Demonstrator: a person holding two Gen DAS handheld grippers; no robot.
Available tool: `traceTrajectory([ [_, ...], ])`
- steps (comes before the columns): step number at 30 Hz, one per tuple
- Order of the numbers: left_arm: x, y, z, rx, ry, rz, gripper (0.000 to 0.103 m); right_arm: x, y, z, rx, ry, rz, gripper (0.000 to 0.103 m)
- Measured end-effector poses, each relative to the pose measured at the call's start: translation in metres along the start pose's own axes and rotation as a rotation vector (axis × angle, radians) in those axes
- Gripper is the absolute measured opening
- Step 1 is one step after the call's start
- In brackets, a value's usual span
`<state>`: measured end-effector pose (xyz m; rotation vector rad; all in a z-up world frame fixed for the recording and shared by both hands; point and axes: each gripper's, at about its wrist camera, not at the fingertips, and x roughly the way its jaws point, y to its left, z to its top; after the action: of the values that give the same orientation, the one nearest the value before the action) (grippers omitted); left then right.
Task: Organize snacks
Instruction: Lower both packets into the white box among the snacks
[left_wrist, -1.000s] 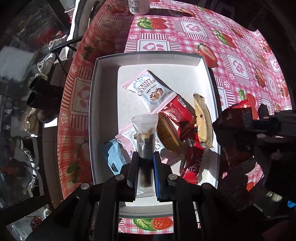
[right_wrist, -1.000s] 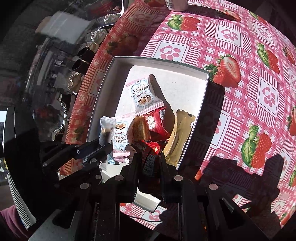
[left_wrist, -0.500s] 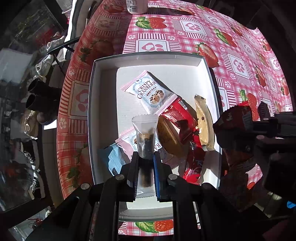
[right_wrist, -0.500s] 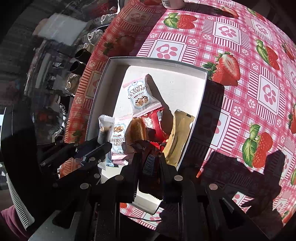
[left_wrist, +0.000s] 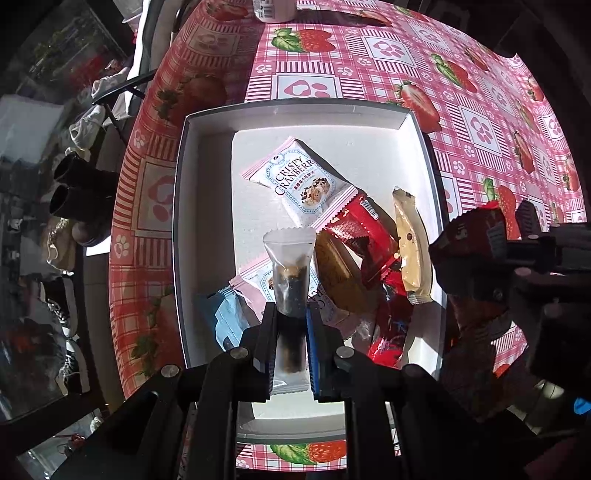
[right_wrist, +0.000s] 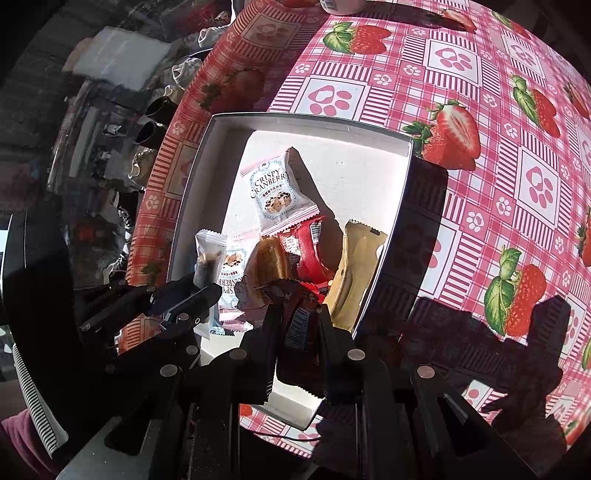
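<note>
A white box (left_wrist: 207, 236) (right_wrist: 332, 122) sits on the strawberry tablecloth and holds several snack packets: a Crispy Cranberry pack (left_wrist: 299, 184) (right_wrist: 275, 192), red wrappers (left_wrist: 360, 229), a tan bar (left_wrist: 410, 251) (right_wrist: 354, 266) and a blue pack (left_wrist: 225, 317). My left gripper (left_wrist: 291, 325) (right_wrist: 192, 291) is shut on a clear packet with dark filling (left_wrist: 290, 266) (right_wrist: 208, 254), held above the box's near half. My right gripper (right_wrist: 295, 317) (left_wrist: 476, 240) is shut on a dark red packet (right_wrist: 299, 321) over the box's near right edge.
The pink checked tablecloth (right_wrist: 480, 184) spreads to the right and back. A white jar (left_wrist: 273, 9) stands at the far table edge. The table's left edge drops to a floor with shoes and a chair (left_wrist: 85, 184).
Both grippers have risen slightly with their packets; the box looks a bit smaller and lower in view. Grips are unchanged.
</note>
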<state>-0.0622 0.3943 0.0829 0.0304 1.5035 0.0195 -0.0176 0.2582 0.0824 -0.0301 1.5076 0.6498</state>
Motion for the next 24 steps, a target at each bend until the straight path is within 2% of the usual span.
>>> traceTrajectory([
  [24,0.015,0.013,0.013,-0.023,0.026,0.011,0.016,0.014,0.002,0.02,-0.011,0.025,-0.012,0.02],
])
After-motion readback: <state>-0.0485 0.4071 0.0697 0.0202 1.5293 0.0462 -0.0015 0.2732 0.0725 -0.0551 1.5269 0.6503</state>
